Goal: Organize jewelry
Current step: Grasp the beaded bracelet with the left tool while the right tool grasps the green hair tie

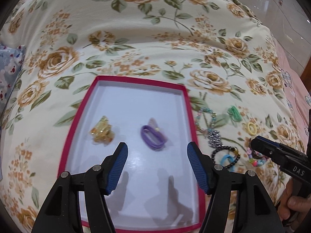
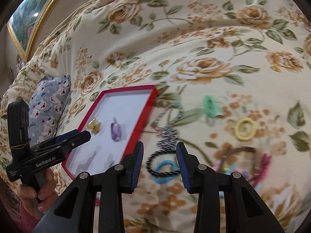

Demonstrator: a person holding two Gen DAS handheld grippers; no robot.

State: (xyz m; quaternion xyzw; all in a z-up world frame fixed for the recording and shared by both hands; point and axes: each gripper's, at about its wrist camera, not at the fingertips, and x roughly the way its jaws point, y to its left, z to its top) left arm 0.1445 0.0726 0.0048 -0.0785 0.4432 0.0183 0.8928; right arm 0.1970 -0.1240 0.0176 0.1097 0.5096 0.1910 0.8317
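A red-rimmed tray point(image 1: 136, 80) with a white floor lies on the floral quilt. An amber hair clip point(image 1: 102, 133) and a purple hair tie point(image 1: 153, 137) rest inside it. My left gripper point(image 1: 157, 152) hovers open over the tray's near half, nothing between its fingers. Right of the tray lie a pastel bead bracelet point(image 1: 206, 120), a green clip point(image 1: 235, 113), a yellow hair tie point(image 1: 251, 128), a black bead bracelet point(image 2: 155, 167) and a blue hair tie point(image 2: 165, 171). My right gripper point(image 2: 159, 155) is open above the black bracelet and blue tie and holds nothing.
The floral quilt point(image 1: 136, 29) rises in folds behind the tray. A blue patterned pillow point(image 2: 48, 101) lies left of the tray. A framed picture point(image 2: 29, 19) hangs at the far left. More colourful beads and a pink clip point(image 2: 264, 165) sit at the right.
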